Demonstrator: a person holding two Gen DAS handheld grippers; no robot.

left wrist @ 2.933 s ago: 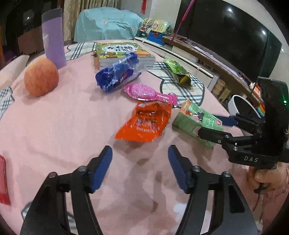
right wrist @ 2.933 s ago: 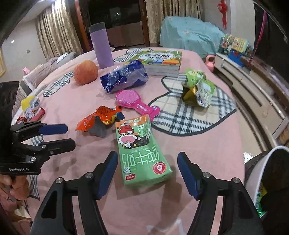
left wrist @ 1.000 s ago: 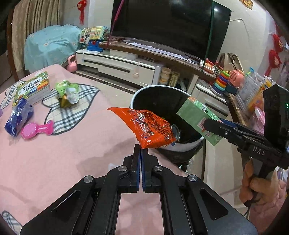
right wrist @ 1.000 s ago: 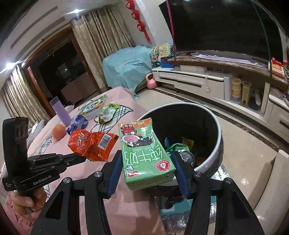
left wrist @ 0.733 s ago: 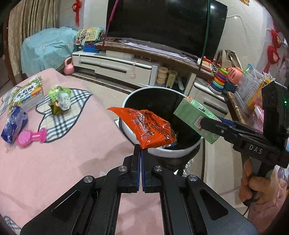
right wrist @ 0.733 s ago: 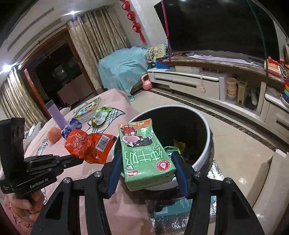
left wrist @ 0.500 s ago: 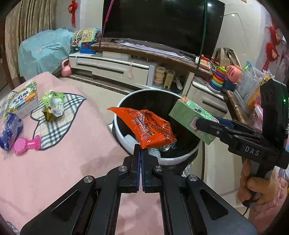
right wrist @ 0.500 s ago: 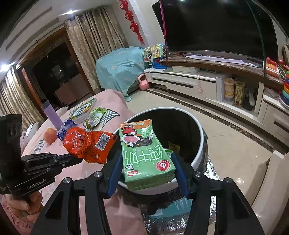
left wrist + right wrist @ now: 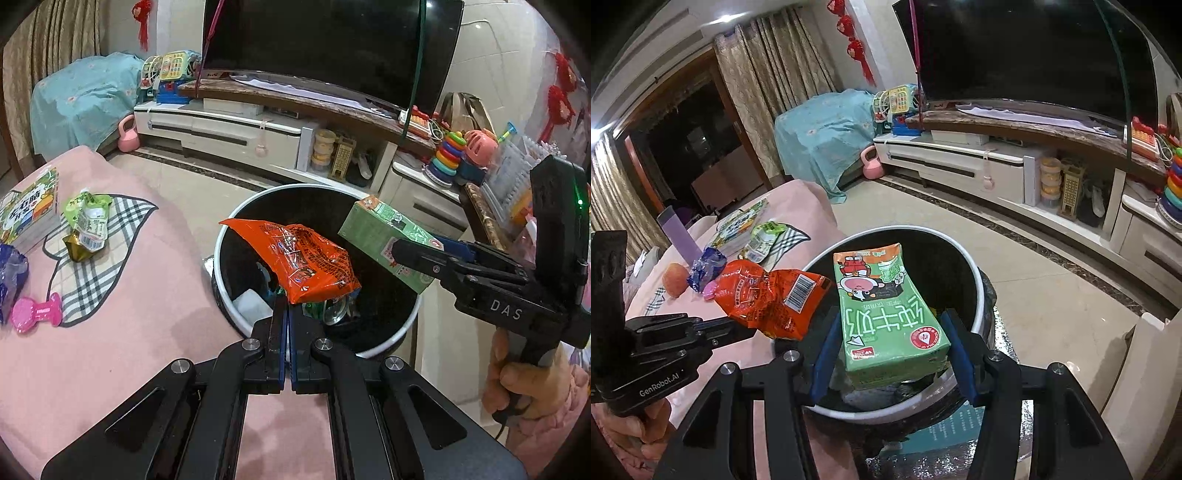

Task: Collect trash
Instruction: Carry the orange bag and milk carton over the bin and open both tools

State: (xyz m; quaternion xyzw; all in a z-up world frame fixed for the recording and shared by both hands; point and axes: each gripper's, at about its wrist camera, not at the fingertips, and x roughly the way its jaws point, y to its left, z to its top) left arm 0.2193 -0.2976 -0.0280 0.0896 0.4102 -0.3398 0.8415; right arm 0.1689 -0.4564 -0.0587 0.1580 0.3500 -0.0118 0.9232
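Note:
My left gripper (image 9: pixel 287 306) is shut on the edge of an orange snack wrapper (image 9: pixel 306 262), which hangs over the open mouth of a round bin (image 9: pixel 399 334) with a white rim and black inside. My right gripper (image 9: pixel 892 332) is shut on a green milk carton (image 9: pixel 886 314), held flat above the same bin (image 9: pixel 977 295). In the right wrist view the left gripper (image 9: pixel 746 330) carries the orange wrapper (image 9: pixel 768 295) at the bin's left edge. The left wrist view shows the right gripper (image 9: pixel 413 254) holding the carton (image 9: pixel 384 236) over the bin's right side. Trash lies in the bin's bottom.
The pink-covered table (image 9: pixel 110 332) sits left of the bin with a green pouch (image 9: pixel 86 221), a blue wrapper (image 9: pixel 9 273), a pink brush (image 9: pixel 33 312) and a book (image 9: pixel 26 206). A TV stand (image 9: pixel 258 129) and toys line the far wall. A person's hand (image 9: pixel 517 380) grips the right tool.
Both grippers have carried their loads further over the bin. The bin now sits more directly under the wrapper and carton, and the table has slid left in the left wrist view.

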